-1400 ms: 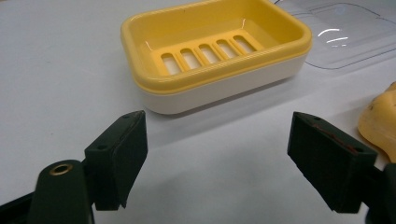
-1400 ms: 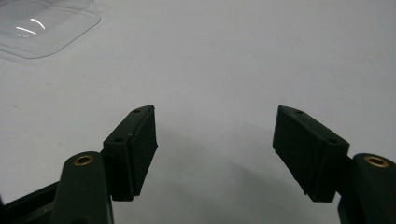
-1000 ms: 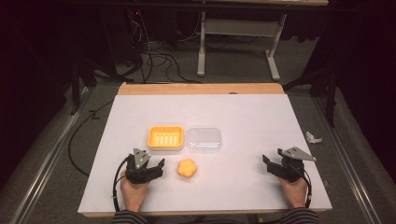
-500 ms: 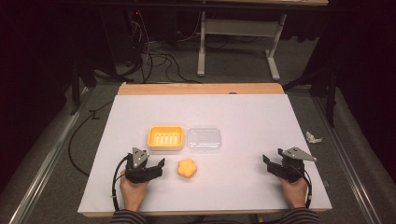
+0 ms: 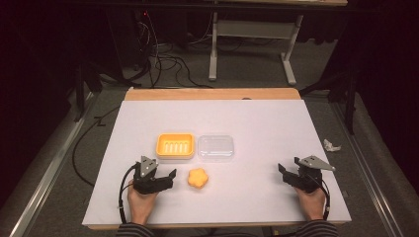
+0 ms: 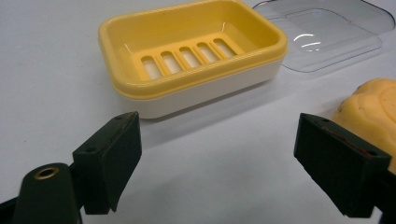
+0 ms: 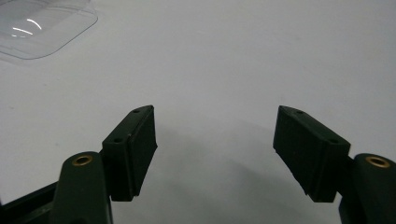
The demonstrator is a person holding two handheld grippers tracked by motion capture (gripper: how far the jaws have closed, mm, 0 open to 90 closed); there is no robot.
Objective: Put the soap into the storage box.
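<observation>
White worktop (image 5: 257, 123): yellow soap (image 5: 197, 178) at three o'clock of spread, just-opening, empty left tool (image 5: 170, 176); right tool (image 5: 282, 171) spread; approach step, grasp likely next.

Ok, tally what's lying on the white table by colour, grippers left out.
Yellow: 2, the soap dish and the flower-shaped soap.
Clear: 1, the lid.
Total: 3.
</observation>
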